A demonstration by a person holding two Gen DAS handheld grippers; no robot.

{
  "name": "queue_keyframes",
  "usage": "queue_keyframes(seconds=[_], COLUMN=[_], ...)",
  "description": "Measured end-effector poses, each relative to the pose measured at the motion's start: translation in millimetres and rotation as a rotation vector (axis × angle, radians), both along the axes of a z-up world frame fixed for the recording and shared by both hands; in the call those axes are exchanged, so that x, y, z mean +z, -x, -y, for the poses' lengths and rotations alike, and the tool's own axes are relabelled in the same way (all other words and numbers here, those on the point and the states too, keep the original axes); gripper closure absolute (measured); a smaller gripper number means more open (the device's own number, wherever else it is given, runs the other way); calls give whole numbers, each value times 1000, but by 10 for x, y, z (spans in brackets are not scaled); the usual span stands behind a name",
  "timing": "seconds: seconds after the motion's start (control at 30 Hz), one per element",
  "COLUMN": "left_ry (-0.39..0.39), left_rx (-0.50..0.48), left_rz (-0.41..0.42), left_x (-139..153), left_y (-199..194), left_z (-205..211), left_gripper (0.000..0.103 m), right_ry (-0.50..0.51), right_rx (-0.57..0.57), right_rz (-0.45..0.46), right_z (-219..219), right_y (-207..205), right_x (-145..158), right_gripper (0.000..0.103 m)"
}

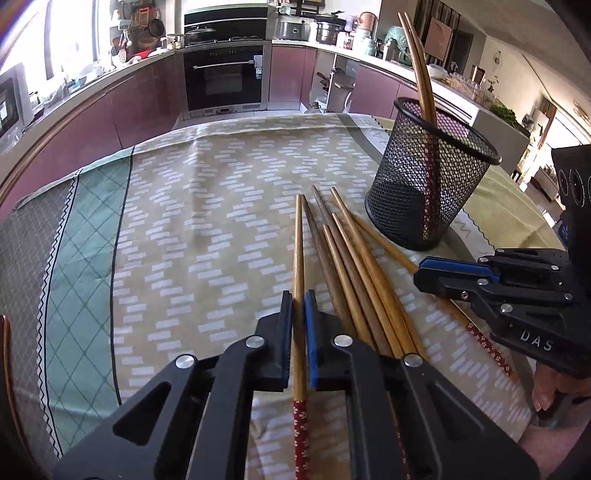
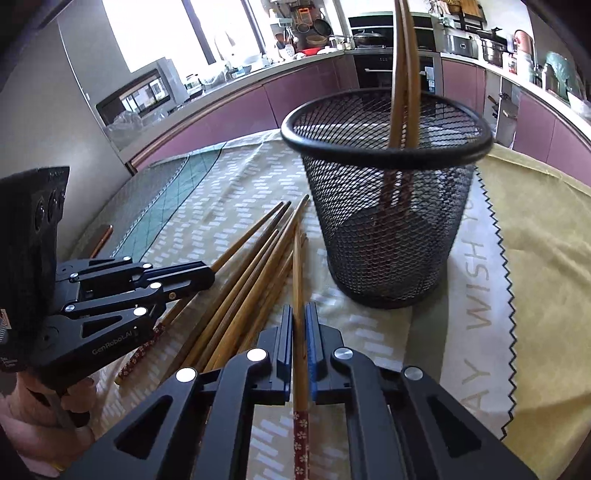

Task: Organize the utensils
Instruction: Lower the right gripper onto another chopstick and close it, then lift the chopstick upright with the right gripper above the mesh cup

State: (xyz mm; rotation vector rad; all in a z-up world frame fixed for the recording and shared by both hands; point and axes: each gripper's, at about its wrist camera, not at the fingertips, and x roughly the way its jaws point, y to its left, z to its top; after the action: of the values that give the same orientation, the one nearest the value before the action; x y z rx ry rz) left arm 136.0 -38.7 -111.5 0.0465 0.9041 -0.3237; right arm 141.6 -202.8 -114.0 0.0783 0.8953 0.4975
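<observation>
Chopsticks everywhere! We see our left claw (image 1: 298, 308) clamped on one chopstick (image 1: 298, 266), our right claw (image 2: 299, 321) clamped on another (image 2: 297, 280). Loose chopsticks (image 1: 354, 258) fan across the surface's cloth (image 1: 184, 221) beside the mesh holder (image 1: 432, 177), where two (image 1: 419, 62) already stand.

chopsticks (image 2: 402, 74) in holder — tips cut off by top edge, countertop clutter (image 1: 140, 33) too small
</observation>
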Motion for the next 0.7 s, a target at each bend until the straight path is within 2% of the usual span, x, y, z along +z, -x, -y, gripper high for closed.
queue_keyframes(seconds=[0.13, 0.4, 0.53, 0.7], left_ry=[21, 49, 42, 22], left_rx=[-10, -52, -67, -81], left_rz=[9, -19, -31, -33], left_x=[65, 33, -14, -36], left_y=[77, 198, 219, 207], left_z=[-57, -62, -43, -30], left_gripper=[96, 96, 96, 95], right_ry=[-5, -19, 1, 23], right_rx=[23, 66, 110, 105], right_rz=[24, 2, -7, -30], right_z=[27, -14, -82, -109], right_y=[76, 116, 146, 97], right_x=[86, 80, 56, 6], right_gripper=[97, 97, 97, 95])
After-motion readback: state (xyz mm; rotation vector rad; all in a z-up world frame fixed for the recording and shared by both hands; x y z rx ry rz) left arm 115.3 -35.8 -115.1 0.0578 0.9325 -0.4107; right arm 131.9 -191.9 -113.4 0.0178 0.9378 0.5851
